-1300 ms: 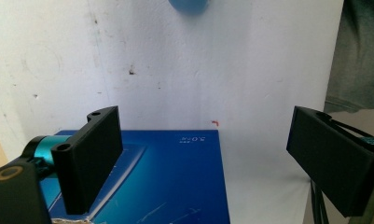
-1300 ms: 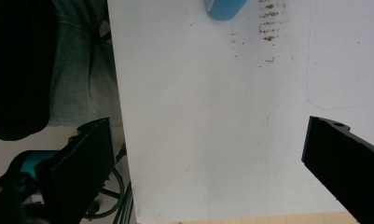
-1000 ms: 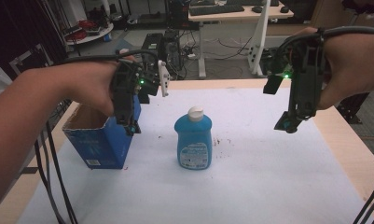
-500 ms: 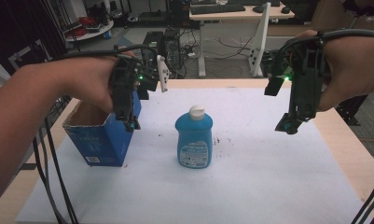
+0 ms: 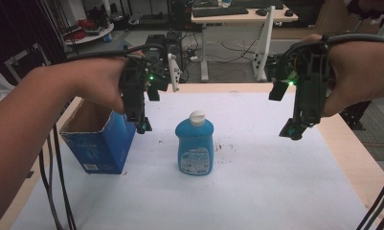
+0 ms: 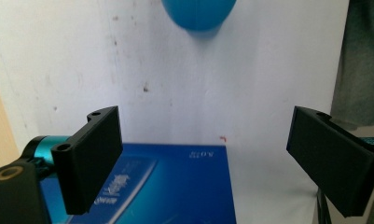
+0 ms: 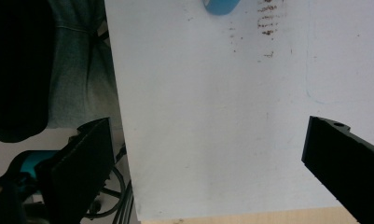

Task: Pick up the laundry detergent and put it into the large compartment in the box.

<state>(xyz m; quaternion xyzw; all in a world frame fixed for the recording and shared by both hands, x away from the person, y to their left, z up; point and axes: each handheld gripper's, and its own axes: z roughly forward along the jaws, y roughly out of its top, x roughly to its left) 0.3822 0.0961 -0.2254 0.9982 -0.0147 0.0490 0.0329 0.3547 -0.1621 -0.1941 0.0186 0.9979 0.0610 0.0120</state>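
Observation:
A blue bottle [image 5: 195,146] with a white cap stands upright mid-table on the white sheet [image 5: 256,182]; its base edge shows in the left gripper view [image 6: 199,13] and in the right gripper view [image 7: 220,6]. An open blue carton [image 5: 99,139] stands to its left, and its side panel [image 6: 166,186] lies under my left jaws. My left gripper [image 5: 142,125] hangs open above the carton's right edge, pointing down, nothing between its jaws [image 6: 212,163]. My right gripper [image 5: 291,132] hangs open above the sheet's right side, jaws wide apart and empty [image 7: 212,172].
The wooden table edge [image 5: 357,158] frames the white sheet on the right and left. Cables [image 5: 55,182] trail down at the left. Behind the table stand a desk [image 5: 232,19] and floor clutter. Brown smudges [image 7: 267,28] mark the sheet near the bottle.
My left gripper has moved right and slightly down, from over the carton toward its right edge. The right gripper has drifted a little. Bottle and carton have not moved.

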